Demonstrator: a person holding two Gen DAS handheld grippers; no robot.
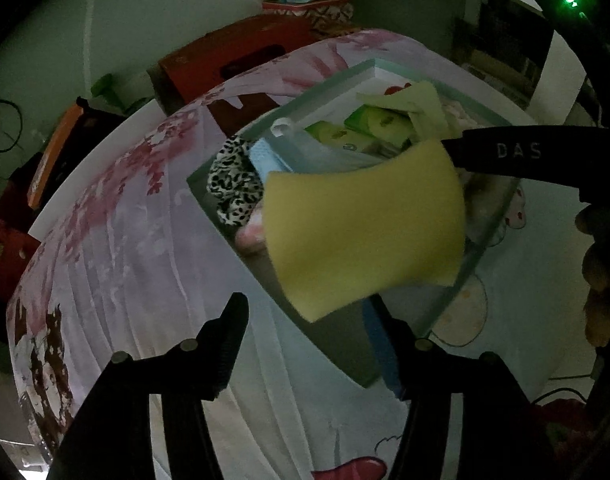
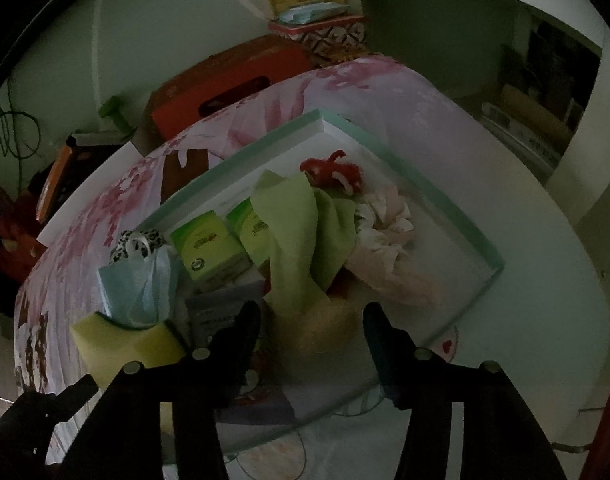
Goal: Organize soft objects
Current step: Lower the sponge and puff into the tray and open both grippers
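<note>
A bed (image 2: 105, 216) under a pink floral sheet serves as the work surface, and a shallow box (image 2: 405, 186) with a pale teal rim lies on it as the collecting place, which is why all the soft items crowd inside its walls instead of being spread over the sheet. The yellow sponge (image 1: 365, 224) is the largest thing in the left wrist view: it hangs blurred over the near-left corner of the box, its lower corner down between the fingers, so it is probably being dropped there, at the end where the box has least in it. A green cloth (image 2: 297, 232) is draped loosely across the middle, with a crumpled pink cloth (image 2: 389, 248) just beside it and a red item (image 2: 333, 172) further back near the far wall. Two green tissue packs (image 2: 209, 248) stand side by side against the far-left wall, a tidy way to keep boxy shapes together. A blue face mask (image 2: 141, 280) rests upright behind the sponge, and a leopard-print fabric (image 1: 233, 184) is tucked in the left corner. The left gripper (image 1: 309, 316) has its jaws spread, and no pad visibly presses the sponge, so it reads as released. The right gripper (image 2: 311, 316) is likewise released, its fingers straddling a beige soft pad (image 2: 317, 328) at the box's near edge without squeezing it, which I judge to be a let-go after placing or the start of a fresh grasp; which one I cannot tell
</note>
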